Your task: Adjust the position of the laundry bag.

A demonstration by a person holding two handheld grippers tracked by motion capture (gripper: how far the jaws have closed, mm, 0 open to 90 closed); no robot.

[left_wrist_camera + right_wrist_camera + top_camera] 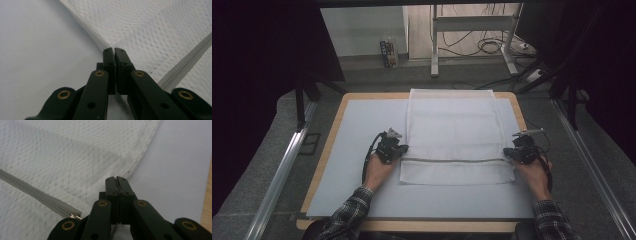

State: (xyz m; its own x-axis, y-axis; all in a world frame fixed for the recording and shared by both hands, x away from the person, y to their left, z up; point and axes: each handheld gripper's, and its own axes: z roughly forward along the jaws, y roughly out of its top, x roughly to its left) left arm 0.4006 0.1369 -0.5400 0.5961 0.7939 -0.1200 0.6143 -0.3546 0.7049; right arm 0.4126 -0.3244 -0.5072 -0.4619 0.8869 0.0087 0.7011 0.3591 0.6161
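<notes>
Nearest the person, the left gripper (399, 149) and right gripper (510, 151) each have jaws clenched on a side edge of the white mesh bag (454, 135), beside its zipper (453, 160); the bag lies flat, stretching away across the counter (352, 150).

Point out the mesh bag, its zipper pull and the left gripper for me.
Mesh laundry bag (454, 120): high view, middle of the white mesh.
Zipper pull (74, 216): right gripper view, metal tab at the zipper's end.
Left gripper (114, 51): left gripper view, between the shut fingertips at the bag's edge.
</notes>
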